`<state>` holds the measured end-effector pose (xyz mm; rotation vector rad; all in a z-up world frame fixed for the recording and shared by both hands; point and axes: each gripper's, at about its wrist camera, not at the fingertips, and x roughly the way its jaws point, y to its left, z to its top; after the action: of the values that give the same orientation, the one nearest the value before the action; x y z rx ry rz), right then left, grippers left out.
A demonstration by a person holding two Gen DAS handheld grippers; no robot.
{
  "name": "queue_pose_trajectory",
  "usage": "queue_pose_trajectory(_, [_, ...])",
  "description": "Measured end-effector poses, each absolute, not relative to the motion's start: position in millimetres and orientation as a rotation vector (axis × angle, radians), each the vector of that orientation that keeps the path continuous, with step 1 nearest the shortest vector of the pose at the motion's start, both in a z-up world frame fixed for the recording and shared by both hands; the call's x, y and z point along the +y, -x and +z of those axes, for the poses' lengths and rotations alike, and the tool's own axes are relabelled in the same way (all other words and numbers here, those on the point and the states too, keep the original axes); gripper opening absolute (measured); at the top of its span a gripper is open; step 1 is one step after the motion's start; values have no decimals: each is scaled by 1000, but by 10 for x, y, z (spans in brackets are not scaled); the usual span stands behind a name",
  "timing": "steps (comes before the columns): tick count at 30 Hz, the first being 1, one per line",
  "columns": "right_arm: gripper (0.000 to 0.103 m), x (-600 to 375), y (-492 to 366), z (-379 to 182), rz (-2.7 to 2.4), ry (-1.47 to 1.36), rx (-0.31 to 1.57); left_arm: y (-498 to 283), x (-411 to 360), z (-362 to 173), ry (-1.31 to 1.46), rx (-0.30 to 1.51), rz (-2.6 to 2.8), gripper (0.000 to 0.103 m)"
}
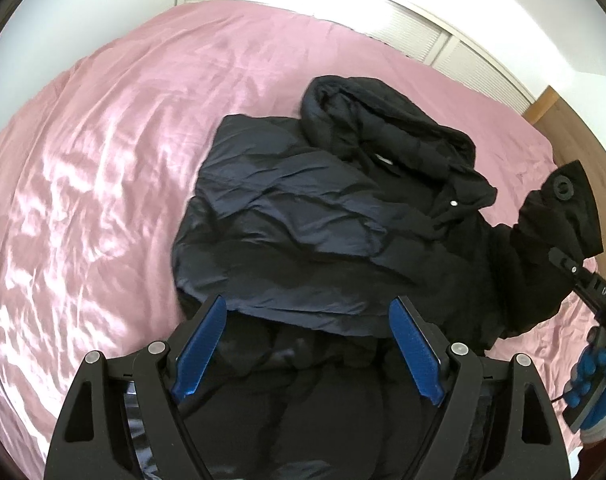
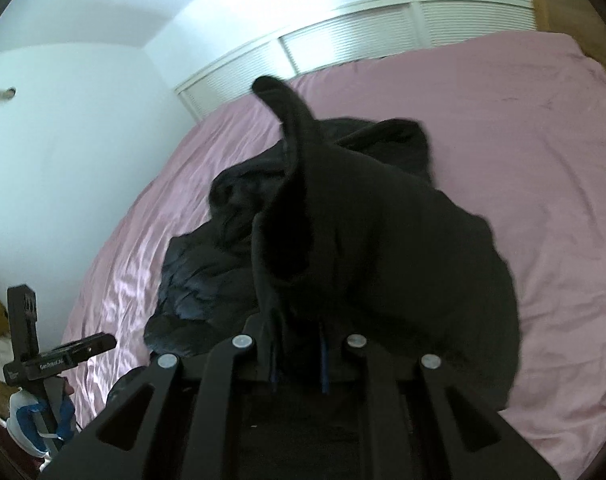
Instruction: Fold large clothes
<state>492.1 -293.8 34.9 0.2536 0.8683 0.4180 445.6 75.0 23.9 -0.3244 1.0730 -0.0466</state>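
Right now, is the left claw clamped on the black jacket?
No, the left claw stands wide open above the black jacket, its blue pads apart with no fabric pinched between them.

Your right gripper [image 2: 299,364] hid its own fingertips: black jacket [image 2: 383,248] cloth swallowed them, and only two thin blue slivers of the pads [image 2: 324,360] showed, pressed close on it. In the left wrist view that gripper was cut off at the right edge, and your gloved hand [image 1: 595,376] was only partly in the picture. The lifted sleeve [image 2: 291,128] was smeared by blur, so its cuff could not be read. The jacket's near hem lay lost in shadow beneath your left gripper [image 1: 307,344]. The bed [image 1: 103,160] ran past the picture's edges.
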Motion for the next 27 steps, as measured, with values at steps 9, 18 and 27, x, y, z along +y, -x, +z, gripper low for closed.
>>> queue_pose_trajectory(9, [16,-2108,-4740,-31,480,-115,966,-4395,1155,144,359,1083,-22,82])
queue_pose_trajectory(18, [20,-1716,-4738,-443,410,-41,1019,-4327,1349,42,364,1103,-15,82])
queue_pose_trajectory(27, [67,-1520,-4450,-436,510,-8,1022,-4375,1298,47,364,1097,-40,82])
